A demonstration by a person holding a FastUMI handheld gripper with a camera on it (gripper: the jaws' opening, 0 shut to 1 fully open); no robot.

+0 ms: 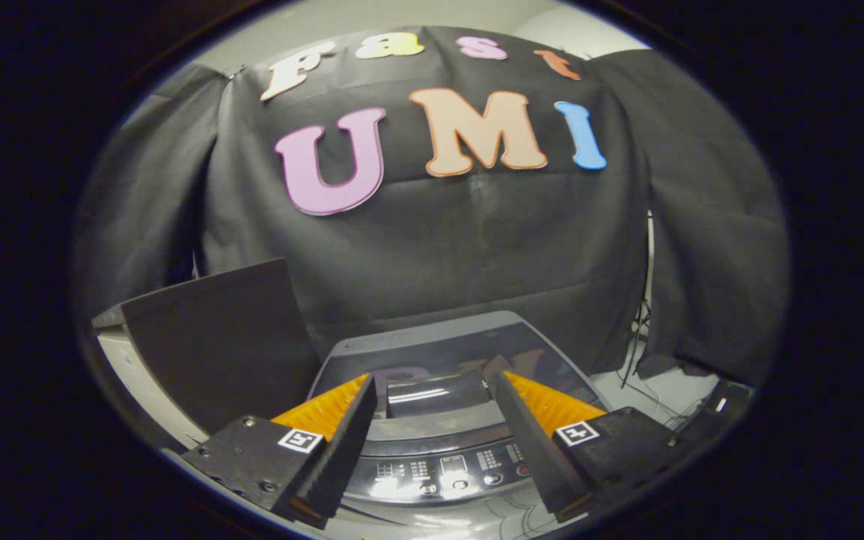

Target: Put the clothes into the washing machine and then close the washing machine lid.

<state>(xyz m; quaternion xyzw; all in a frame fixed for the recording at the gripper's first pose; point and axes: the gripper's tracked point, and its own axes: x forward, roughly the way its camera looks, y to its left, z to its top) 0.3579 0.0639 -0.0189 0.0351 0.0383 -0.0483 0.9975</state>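
Note:
A grey top-loading washing machine (402, 343) stands just below and ahead of me. Its dark glass lid (432, 356) lies flat and down over the tub, and reflections show in the glass. The control panel (447, 469) with buttons runs across the near edge, between my two fingers. My gripper (434, 375) hovers above the machine, open, with a wide gap and nothing held. The left finger (342, 442) and the right finger (529, 435) reach out over the panel towards the lid.
A dark flat-topped box (214, 337) stands close to the machine's left side, on a white base (132, 367). Black cloth hangs right behind the machine. Cables (638, 352) trail down to the pale floor (672, 394) at the right.

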